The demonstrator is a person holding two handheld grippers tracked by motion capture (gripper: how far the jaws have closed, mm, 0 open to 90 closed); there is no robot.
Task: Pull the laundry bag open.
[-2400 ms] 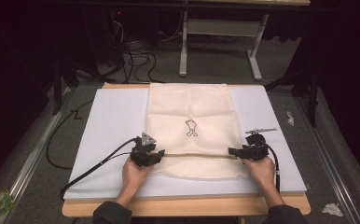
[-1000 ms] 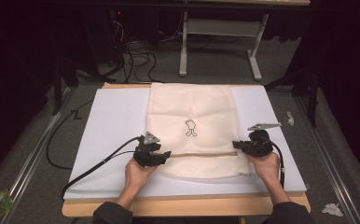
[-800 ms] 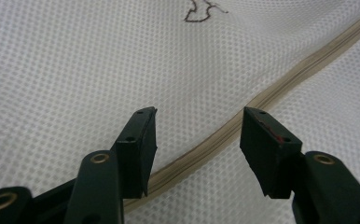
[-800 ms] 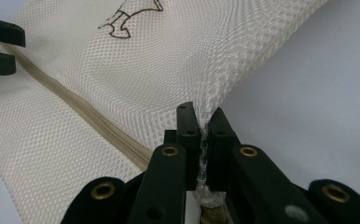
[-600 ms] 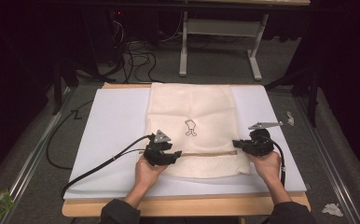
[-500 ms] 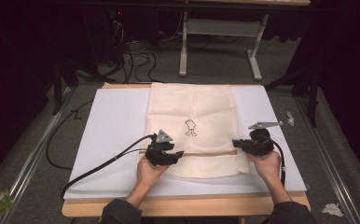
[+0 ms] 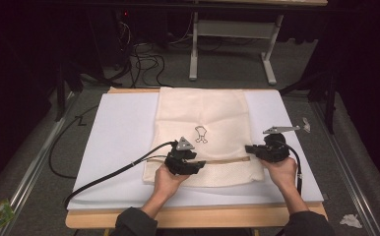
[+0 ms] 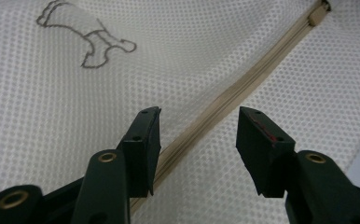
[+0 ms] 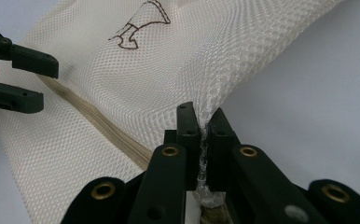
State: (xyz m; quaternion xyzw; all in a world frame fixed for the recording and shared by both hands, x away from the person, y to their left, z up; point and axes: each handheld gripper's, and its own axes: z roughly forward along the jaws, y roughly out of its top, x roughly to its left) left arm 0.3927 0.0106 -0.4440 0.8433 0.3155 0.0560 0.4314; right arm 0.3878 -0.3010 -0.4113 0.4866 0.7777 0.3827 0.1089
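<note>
A cream mesh bag point(image 7: 203, 118) with a small outline drawing lies flat on the white board point(image 7: 119, 132). A tan zipper point(image 7: 227, 160) runs across its near part. My left gripper point(image 7: 202, 164) hovers over the bag near the zipper's middle; in the left gripper view point(image 8: 199, 140) it is open, and the zipper point(image 8: 225, 95) runs between the jaws. The zipper's far end point(image 8: 319, 14) shows at top right. My right gripper point(image 7: 248, 148) holds the bag's right edge, shut on a pinch of mesh point(image 9: 206, 112) in the right gripper view point(image 9: 201, 128).
The board rests on a wooden table point(image 7: 193, 216) with its front edge near the person. A dark cable point(image 7: 104, 177) trails left from the left gripper. Grey floor, table legs point(image 7: 194, 54) and cables lie beyond. Paper scraps point(image 7: 350, 220) lie on the floor at right.
My left gripper has slid right along the zipper from the bag's left edge toward its middle. The right gripper has stayed put, holding the bag's right edge.
</note>
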